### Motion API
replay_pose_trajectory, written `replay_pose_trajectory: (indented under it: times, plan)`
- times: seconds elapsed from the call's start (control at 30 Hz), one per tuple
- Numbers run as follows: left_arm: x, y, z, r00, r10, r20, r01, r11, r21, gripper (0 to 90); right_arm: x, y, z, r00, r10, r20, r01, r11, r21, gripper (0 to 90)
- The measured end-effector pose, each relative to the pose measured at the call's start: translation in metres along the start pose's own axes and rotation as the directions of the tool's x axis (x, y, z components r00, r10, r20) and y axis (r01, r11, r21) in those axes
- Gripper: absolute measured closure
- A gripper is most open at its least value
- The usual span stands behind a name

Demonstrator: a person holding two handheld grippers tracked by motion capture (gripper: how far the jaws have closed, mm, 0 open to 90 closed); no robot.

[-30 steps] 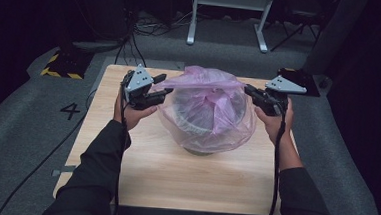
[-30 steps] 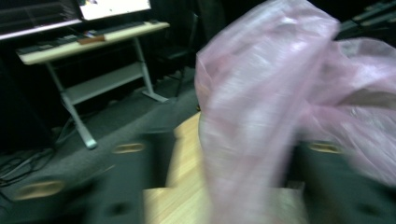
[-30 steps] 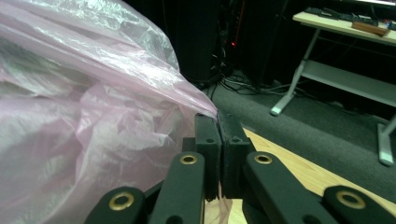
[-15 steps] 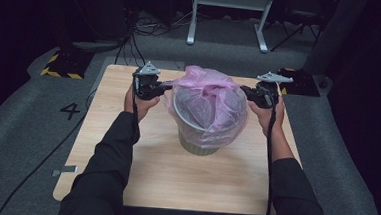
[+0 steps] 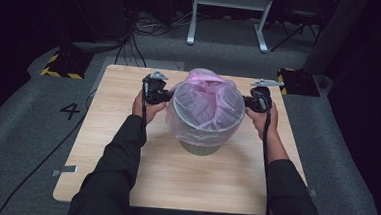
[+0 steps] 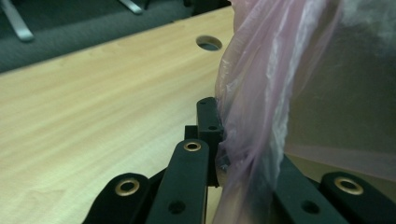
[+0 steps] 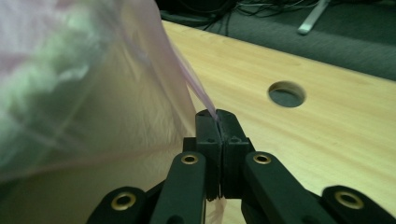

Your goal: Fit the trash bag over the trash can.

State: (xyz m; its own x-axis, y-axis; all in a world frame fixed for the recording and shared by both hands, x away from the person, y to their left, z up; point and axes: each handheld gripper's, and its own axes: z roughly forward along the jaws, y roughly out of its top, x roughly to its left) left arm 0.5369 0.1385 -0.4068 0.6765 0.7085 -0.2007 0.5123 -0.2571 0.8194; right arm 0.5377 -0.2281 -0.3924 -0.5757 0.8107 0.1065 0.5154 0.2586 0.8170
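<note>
Pink bag (image 5: 206,101): thin, translucent, crinkled plastic, draped over round grey-green bin (image 5: 201,147), mid pale wood-grain counter (image 5: 106,147). Left gripper (image 5: 165,95), right gripper (image 5: 249,102): black fingers (image 7: 219,135) pressed together, pinching film at opposite rim sides.

Both forearms in dark sleeves are reaching forward from the bottom of the high view, elbows tucked, hands spread well apart at the same level. The left hand (image 5: 147,107) is gripping the left tongs (image 5: 165,95), pointing inward to the right — jaws clamped shut, having just been closing, with a fold of thin film caught between them. The right hand (image 5: 264,118) is holding the right tongs (image 5: 248,102), pointing inward to the left — black jaws pressed together on a pinched strand.
</note>
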Motion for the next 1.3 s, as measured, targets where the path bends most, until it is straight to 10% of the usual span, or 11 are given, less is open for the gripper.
replay_pose_trajectory:
  times: [0.27,0.6,0.73,0.8,1.07,1.17,1.3]
  plan:
    - [-0.006,0.0,0.015,0.9997,0.019,-0.017,-0.017,0.9964,0.083,89.7,0.001,-0.008,0.012,0.9999,0.008,-0.01,-0.007,0.999,0.05,89.7]
    - [0.001,-0.018,0.003,0.9959,0.045,-0.078,-0.04,0.9976,0.056,81.3,-0.011,-0.032,0.014,0.9984,0.054,-0.019,-0.052,0.995,0.084,86.2]
    - [0.007,-0.028,-0.017,0.9955,0.027,-0.09,-0.03,0.9991,-0.03,67.4,-0.016,-0.039,0.006,0.9994,0.035,-0.006,-0.034,0.998,0.056,73.2]
    - [0.008,-0.031,-0.029,0.9934,0.005,-0.114,-0.017,0.9952,-0.097,42.1,-0.02,-0.041,-0.002,0.9995,0.03,-0.008,-0.029,0.999,0.021,63.3]
    - [0.011,-0.025,-0.072,0.9952,-0.062,-0.076,0.042,0.9716,-0.233,22.1,-0.029,-0.037,-0.04,0.9972,-0.014,-0.073,0.007,0.995,-0.1,42.2]
    - [0.004,-0.021,-0.078,0.9942,0.0,-0.107,-0.023,0.976,-0.216,22.3,-0.023,-0.034,-0.051,0.995,-0.051,-0.086,0.04,0.991,-0.126,38.9]
    - [-0.011,-0.028,-0.08,0.9625,0.161,-0.218,-0.193,0.9713,-0.138,22.6,-0.012,-0.034,-0.067,0.9871,-0.155,-0.039,0.151,0.983,-0.102,36.2]
